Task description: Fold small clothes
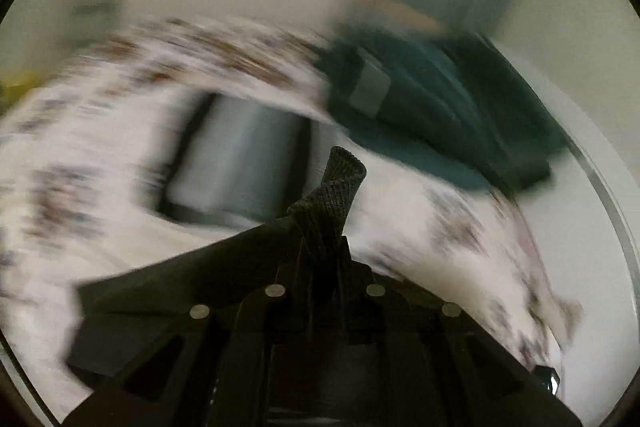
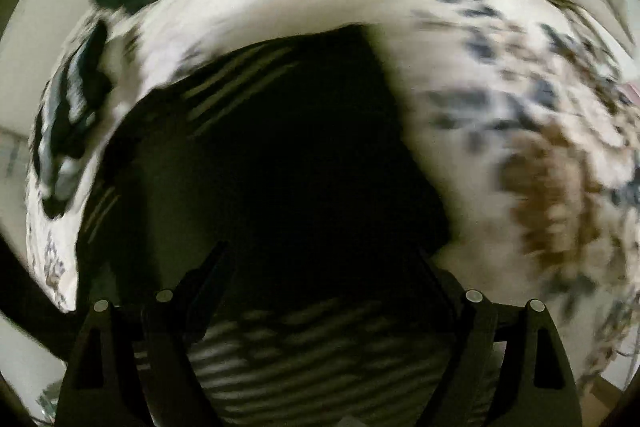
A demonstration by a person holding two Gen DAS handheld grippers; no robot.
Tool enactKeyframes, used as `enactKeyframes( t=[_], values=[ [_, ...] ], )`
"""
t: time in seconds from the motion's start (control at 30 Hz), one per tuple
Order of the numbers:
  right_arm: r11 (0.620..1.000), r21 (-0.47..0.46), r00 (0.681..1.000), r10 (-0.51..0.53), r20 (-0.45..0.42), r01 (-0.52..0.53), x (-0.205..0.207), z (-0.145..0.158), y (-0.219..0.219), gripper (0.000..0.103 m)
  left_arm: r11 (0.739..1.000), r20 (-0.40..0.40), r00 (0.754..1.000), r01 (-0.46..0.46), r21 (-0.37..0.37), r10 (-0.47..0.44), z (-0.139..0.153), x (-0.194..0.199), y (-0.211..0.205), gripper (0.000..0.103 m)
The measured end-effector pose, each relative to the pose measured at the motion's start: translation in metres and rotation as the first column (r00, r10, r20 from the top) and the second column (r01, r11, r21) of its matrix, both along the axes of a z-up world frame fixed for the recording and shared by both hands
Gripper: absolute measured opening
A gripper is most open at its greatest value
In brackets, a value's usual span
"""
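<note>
A dark, knit-textured small garment [image 1: 336, 195] is seen pinched between the closed jaws of the left gripper [image 1: 320, 247], with a rolled end standing up toward twelve o'clock past the fingertips and a flat dark panel trailing toward eight o'clock. The right gripper [image 2: 320, 267] is seen with its jaws spread wide and nothing pressed between them; a dark garment with pale stripes [image 2: 280, 155] lies directly beneath it and spreads toward twelve o'clock, and whether this is the same piece as the one held on the left cannot be told through the blur. Its long axis appears to run from six to twelve o'clock in the right wrist view. The white, flower-printed bedcover [image 2: 500, 99] is wrapped around the dark cloth from nine through three o'clock. A folded teal-green cloth bearing a grey label [image 1: 440, 115] lies at two o'clock from the left gripper, near the bedcover's far edge, so open room is judged to lie mainly toward nine o'clock. The right gripper is judged to be the free one for taking the loose end.
</note>
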State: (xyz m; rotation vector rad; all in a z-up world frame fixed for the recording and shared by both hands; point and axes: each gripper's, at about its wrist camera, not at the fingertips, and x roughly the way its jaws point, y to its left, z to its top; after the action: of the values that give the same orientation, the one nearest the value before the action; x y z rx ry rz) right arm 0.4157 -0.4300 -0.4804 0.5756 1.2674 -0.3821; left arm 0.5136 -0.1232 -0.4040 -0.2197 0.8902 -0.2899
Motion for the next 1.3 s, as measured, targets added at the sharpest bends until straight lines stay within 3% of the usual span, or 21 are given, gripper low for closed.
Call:
enactKeyframes(
  t=[0.13,0.2,0.3,0.37,0.43,0.47,0.5,0.57,0.63,0.77,0.87,0.9,0.93,0.97,1.03,1.1,1.2,1.27,1.3],
  values=[
    [0.997,0.03,0.997,-0.066,-0.039,0.067,-0.04,0.008,-0.07,0.087,0.98,-0.106,0.975,0.196,0.01,-0.194,-0.056,-0.007,-0.14,0.007],
    [0.996,0.04,0.995,-0.079,-0.064,0.082,-0.06,0.009,-0.101,0.088,0.969,-0.16,0.957,0.246,0.014,-0.241,-0.081,-0.011,-0.183,0.008],
    [0.994,0.069,0.993,-0.076,-0.09,0.082,-0.084,0.007,-0.134,0.088,0.953,-0.246,0.934,0.29,0.089,-0.261,-0.114,-0.016,-0.226,0.011],
    [0.991,0.105,0.993,-0.075,-0.092,0.085,-0.097,0.006,-0.149,0.088,0.944,-0.261,0.936,0.286,0.164,-0.238,-0.123,-0.023,-0.231,0.015],
    [0.985,0.149,0.994,-0.072,-0.083,0.084,-0.11,0.006,-0.169,0.088,0.941,-0.244,0.943,0.276,0.195,-0.226,-0.12,-0.032,-0.221,0.018],
    [0.982,0.173,0.995,-0.064,-0.079,0.077,-0.114,0.007,-0.178,0.088,0.94,-0.228,0.95,0.262,0.22,-0.212,-0.119,-0.044,-0.213,0.027],
    [0.98,0.187,0.995,-0.058,-0.076,0.071,-0.12,0.008,-0.179,0.088,0.937,-0.226,0.953,0.254,0.239,-0.2,-0.115,-0.053,-0.199,0.053],
    [0.975,0.218,0.997,-0.02,-0.08,0.037,-0.12,0.012,-0.181,0.088,0.934,-0.234,0.96,0.218,0.283,-0.153,-0.117,-0.076,-0.165,0.092],
    [0.97,0.244,0.997,0.038,-0.069,-0.021,-0.113,0.017,-0.179,0.088,0.93,-0.232,0.97,0.154,0.335,-0.077,-0.117,-0.101,-0.127,0.093],
    [0.955,0.246,0.985,0.171,-0.006,-0.164,-0.071,0.026,-0.159,0.088,0.87,-0.254,0.958,0.01,0.494,0.133,-0.145,-0.162,-0.036,0.093],
    [0.945,0.243,0.976,0.218,0.023,-0.217,-0.03,0.021,-0.141,0.088,0.812,-0.305,0.913,-0.047,0.581,0.272,-0.185,-0.195,0.018,0.093],
    [0.942,0.244,0.973,0.227,0.038,-0.229,-0.008,0.015,-0.135,0.087,0.809,-0.327,0.893,-0.066,0.585,0.309,-0.197,-0.202,0.032,0.093],
    [0.942,0.244,0.973,0.228,0.045,-0.232,0.009,0.009,-0.131,0.087,0.837,-0.342,0.879,-0.106,0.537,0.331,-0.208,-0.209,0.05,0.095],
    [0.942,0.241,0.972,0.231,0.048,-0.235,0.028,0.002,-0.125,0.087,0.862,-0.339,0.879,-0.142,0.487,0.336,-0.213,-0.213,0.059,0.103],
    [0.944,0.235,0.972,0.232,0.035,-0.233,0.058,-0.012,-0.118,0.087,0.888,-0.349,0.874,-0.175,0.425,0.339,-0.218,-0.214,0.068,0.103],
    [0.946,0.219,0.971,0.24,0.013,-0.237,0.086,-0.027,-0.107,0.083,0.889,-0.346,0.87,-0.194,0.415,0.351,-0.22,-0.212,0.069,0.103],
    [0.94,0.131,0.945,0.323,-0.046,-0.315,0.116,-0.046,-0.086,0.066,0.874,-0.331,0.868,-0.206,0.441,0.371,-0.22,-0.21,0.06,0.103],
    [0.928,0.071,0.92,0.372,-0.123,-0.366,0.115,-0.058,-0.076,0.054,0.872,-0.327,0.866,-0.213,0.441,0.378,-0.22,-0.21,0.057,0.103],
    [0.923,0.063,0.91,0.385,-0.155,-0.38,0.11,-0.063,-0.075,0.053,0.874,-0.329,0.865,-0.216,0.435,0.378,-0.22,-0.211,0.057,0.103]
  ],
)
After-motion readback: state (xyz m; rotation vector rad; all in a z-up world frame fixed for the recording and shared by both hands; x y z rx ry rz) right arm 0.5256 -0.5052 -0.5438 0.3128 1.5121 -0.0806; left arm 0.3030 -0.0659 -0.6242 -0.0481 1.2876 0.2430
